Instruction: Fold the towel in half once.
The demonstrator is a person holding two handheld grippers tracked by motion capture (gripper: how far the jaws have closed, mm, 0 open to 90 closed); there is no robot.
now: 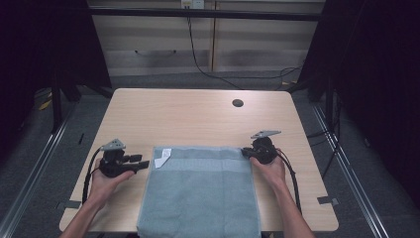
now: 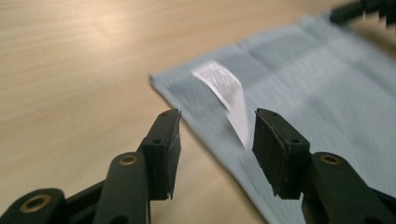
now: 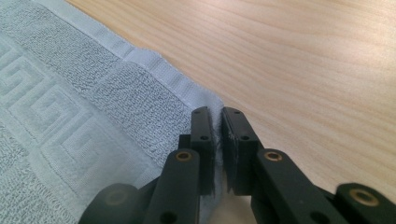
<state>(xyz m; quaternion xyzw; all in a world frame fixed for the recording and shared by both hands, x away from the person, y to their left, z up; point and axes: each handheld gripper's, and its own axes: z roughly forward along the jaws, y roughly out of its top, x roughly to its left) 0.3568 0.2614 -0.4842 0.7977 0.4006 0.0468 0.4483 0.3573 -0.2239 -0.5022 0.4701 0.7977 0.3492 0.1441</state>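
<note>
Right gripper (image 3: 217,116) pinched shut on towel (image 1: 200,191) corner. Left gripper (image 2: 217,123) about half open, holding nothing, towel's near corner and white tag (image 2: 224,91) just ahead, between its jaws.

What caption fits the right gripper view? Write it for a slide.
Right gripper shut on the corner of a grey towel lying on a wooden table.

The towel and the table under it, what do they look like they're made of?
The towel looks like terry cotton: looped grey-blue pile, a woven key-pattern band and a flat hemmed edge. Its white label seems a thin, slightly glossy woven or printed fabric. The table looks like matte wood-grain laminate, though it could be real wood.
</note>
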